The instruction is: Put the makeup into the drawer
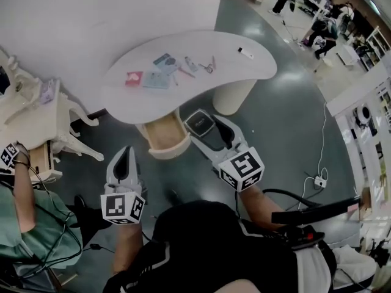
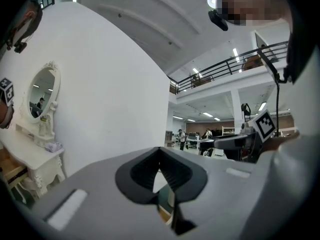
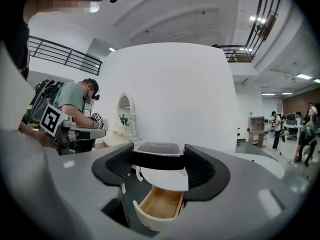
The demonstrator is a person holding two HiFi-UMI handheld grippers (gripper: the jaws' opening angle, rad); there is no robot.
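Right gripper (image 1: 206, 132) fingers pinch the black makeup compact (image 1: 199, 121) held flat, close by the open drawer (image 1: 164, 136) under the white surface (image 1: 183, 96), apparently for dropping in; left gripper (image 1: 125, 157) fingers pressed together, empty, spare.

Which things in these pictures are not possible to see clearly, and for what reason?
Small makeup items on the table: head view, too small to name.
Print on the black case: right gripper view, blurred.
Back of the drawer: head view, under the tabletop.
The table: left gripper view, the left gripper itself hides nearly all.
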